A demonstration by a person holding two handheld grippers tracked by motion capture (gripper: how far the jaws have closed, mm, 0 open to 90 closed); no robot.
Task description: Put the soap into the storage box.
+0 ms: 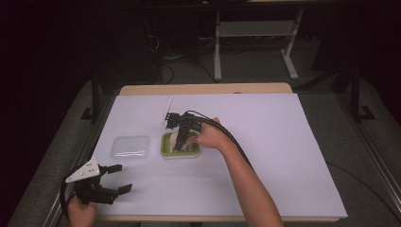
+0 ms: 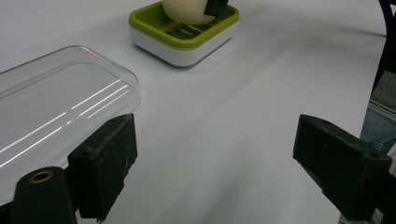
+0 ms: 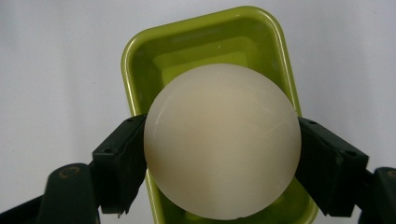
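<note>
White paper (image 1: 265, 156) is seen covering the table, with dark floor and desk legs beyond. At the paper's middle a green-and-white soap dish (image 1: 180, 150) is set, and it is taken as the landmark. Just to the left of the dish a clear plastic lid (image 1: 130, 147) lies flat, apart from it. Beyond the dish a thin white stick (image 1: 168, 109) lies on the paper.

The right gripper (image 1: 181, 142) is held directly over the dish, pointing down. Its jaws are closed against both sides of a pale round soap (image 3: 222, 142), which is held just above the dish's slatted tray; contact with the tray cannot be confirmed.

The left gripper (image 1: 122, 178) is held well to the near left of the dish, jaws spread wide, nothing between them.

The step in hand is judged to be either placing or lifting the soap; which cannot be told. If placing, a short descent and a release are called for, then the lid.
</note>
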